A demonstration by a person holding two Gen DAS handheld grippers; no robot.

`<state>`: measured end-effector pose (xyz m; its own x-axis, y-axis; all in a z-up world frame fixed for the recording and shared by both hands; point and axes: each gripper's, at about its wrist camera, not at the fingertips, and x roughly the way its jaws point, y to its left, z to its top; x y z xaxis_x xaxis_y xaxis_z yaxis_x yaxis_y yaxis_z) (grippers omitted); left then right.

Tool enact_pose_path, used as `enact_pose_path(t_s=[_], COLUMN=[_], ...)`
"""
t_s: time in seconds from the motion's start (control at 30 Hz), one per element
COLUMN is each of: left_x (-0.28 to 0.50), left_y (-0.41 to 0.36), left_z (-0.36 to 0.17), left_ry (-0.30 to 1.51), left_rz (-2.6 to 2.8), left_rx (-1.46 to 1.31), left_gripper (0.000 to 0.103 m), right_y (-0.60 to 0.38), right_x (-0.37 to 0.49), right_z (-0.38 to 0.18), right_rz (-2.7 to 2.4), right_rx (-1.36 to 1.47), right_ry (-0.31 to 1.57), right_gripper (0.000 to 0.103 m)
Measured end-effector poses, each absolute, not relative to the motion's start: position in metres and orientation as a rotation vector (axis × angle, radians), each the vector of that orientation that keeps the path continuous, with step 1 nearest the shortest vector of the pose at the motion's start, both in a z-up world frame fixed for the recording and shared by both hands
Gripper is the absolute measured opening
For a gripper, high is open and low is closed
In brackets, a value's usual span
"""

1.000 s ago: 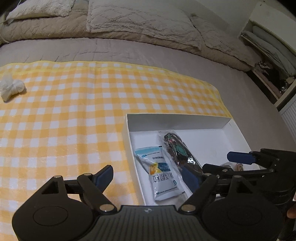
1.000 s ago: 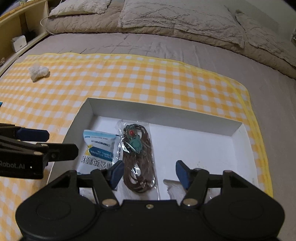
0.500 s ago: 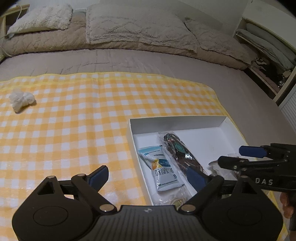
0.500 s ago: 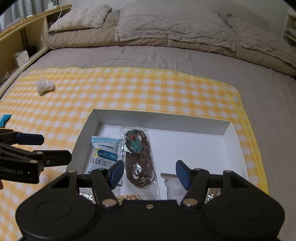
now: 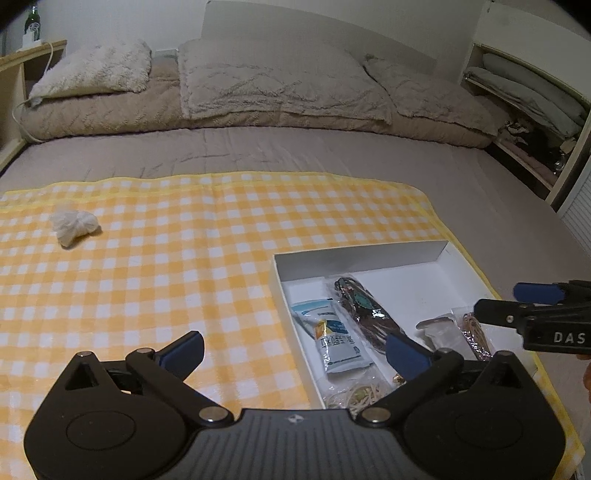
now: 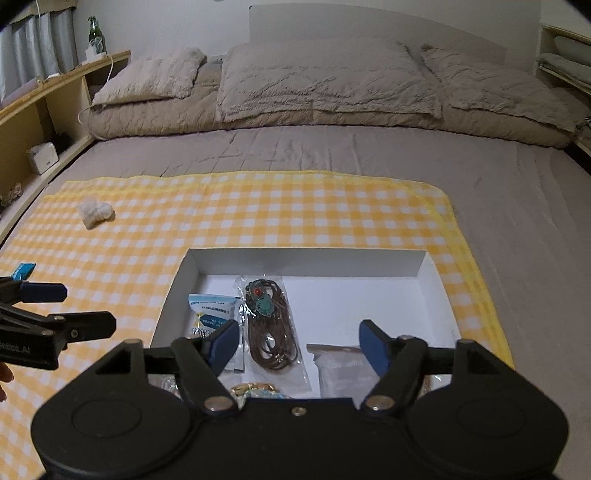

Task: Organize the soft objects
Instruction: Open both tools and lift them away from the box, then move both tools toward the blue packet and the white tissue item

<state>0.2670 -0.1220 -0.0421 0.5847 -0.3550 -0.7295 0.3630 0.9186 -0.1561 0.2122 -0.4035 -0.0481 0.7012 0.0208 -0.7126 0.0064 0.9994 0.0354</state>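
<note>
A white box [image 6: 306, 258] [image 5: 354, 256] lies on a yellow checked cloth [image 6: 258, 206] [image 5: 166, 258] on the bed. It holds a blue-white pouch [image 6: 208, 306] [image 5: 334, 339], a bagged brown cord with a teal pendant [image 6: 271, 332] [image 5: 364, 310], a grey packet [image 6: 343, 369] [image 5: 437, 328] and other small bagged items. A white crumpled cloth [image 6: 95, 213] [image 5: 75, 226] lies far left on the checked cloth. My left gripper [image 5: 291, 349] is open and empty, over the box's left edge. My right gripper [image 6: 299, 343] is open and empty above the box.
Pillows [image 6: 325, 77] and a rolled duvet lie at the head of the bed. A wooden shelf [image 6: 40, 122] with a green bottle [image 6: 95, 35] runs along the left. Shelves with folded bedding [image 5: 532, 96] stand on the right. A small blue packet [image 6: 22, 270] lies at the left.
Both grippers have pulled back and risen from the box, so more of the bed and box shows. Both stay open and empty.
</note>
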Motion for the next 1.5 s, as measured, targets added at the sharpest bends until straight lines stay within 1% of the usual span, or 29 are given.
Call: enact_pose_path(t_s=[0.17,0.2,0.23,0.27,0.3,0.77,1.5], left_x=[0.259,0.258,0.257,0.256,0.255,0.255,0.264], left_y=[-0.113,-0.111,-0.109,-0.106,-0.104,-0.044,0.081], left_z=[-0.036,-0.035,-0.034,-0.034,-0.033,-0.031,-0.034], left_ry=[0.827,0.823,0.820,0.818,0.817,0.795,0.771], left_rz=[-0.407,-0.403,-0.399,-0.395,-0.390,-0.276,-0.068], left_rx=[0.008,0.006,0.004,0.003,0.005,0.017,-0.035], left_gripper=[0.103,0.103,0.103,0.103,0.103,0.103,0.103], right_y=[-0.402,-0.401,-0.400,-0.399,-0.398,-0.377,-0.273], right_x=[0.200,0.197,0.195,0.193,0.191,0.198,0.242], right_z=[-0.042,-0.042,-0.041,-0.040,-0.040,-0.041,-0.044], right_rz=[0.003,0.003,0.001,0.000,0.001,-0.008,0.147], right_rx=[0.031,0.027,0.021,0.016,0.008,-0.001,-0.070], right_ry=[0.769,0.765,0.759,0.750,0.737,0.724,0.721], right_gripper=[0.085,0.089,0.096,0.101,0.103,0.103,0.103])
